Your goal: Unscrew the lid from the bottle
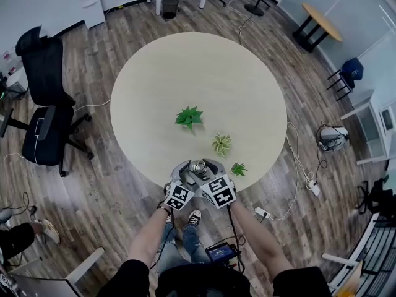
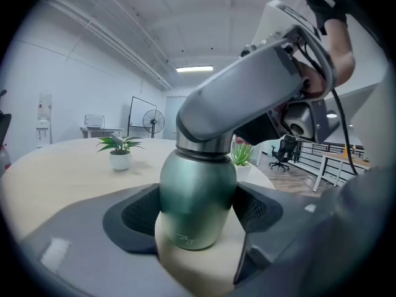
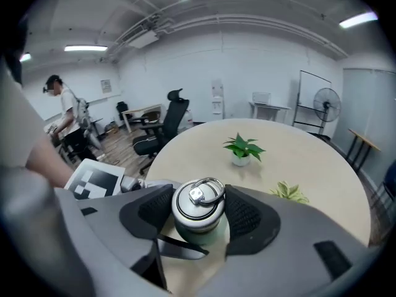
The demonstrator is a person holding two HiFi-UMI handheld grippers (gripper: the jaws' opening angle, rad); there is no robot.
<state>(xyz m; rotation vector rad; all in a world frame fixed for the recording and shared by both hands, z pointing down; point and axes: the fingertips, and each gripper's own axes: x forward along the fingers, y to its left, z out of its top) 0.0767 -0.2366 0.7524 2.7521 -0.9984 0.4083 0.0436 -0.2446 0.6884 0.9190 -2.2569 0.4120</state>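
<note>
Well, much of the bottle (image 2: pixel 197 197) was hard to see. In the head view the two claws and their marker cubes covered nearly all of it, and only the shiny top of the lid (image 3: pixel 198 202) peeked out between them. In the left gripper view the lid was fully hidden behind the grey body of the right claw (image 3: pixel 198 212), which lay across the bottle's neck. In the right gripper view the lid blocked most of the green body below it. The person's arms were cut off by the bottom edge of the head view.

The bottle stood upright on the table (image 1: pixel 204 79), at the table's edge closest to the person. The left claw (image 2: pixel 197 218) was clamped on the bottle's green body, low down, with a dark pad pressed on each side. The right claw came from above, and its two pads were squeezed on the sides of the lid. A metal ring (image 3: pixel 207 189) lay flat on top of the lid.

Three small plants stood on the table: one (image 1: pixel 189 117) near the table's middle, one (image 1: pixel 221 143) closer to the person's edge, and one (image 1: pixel 238 169) right at that edge.
</note>
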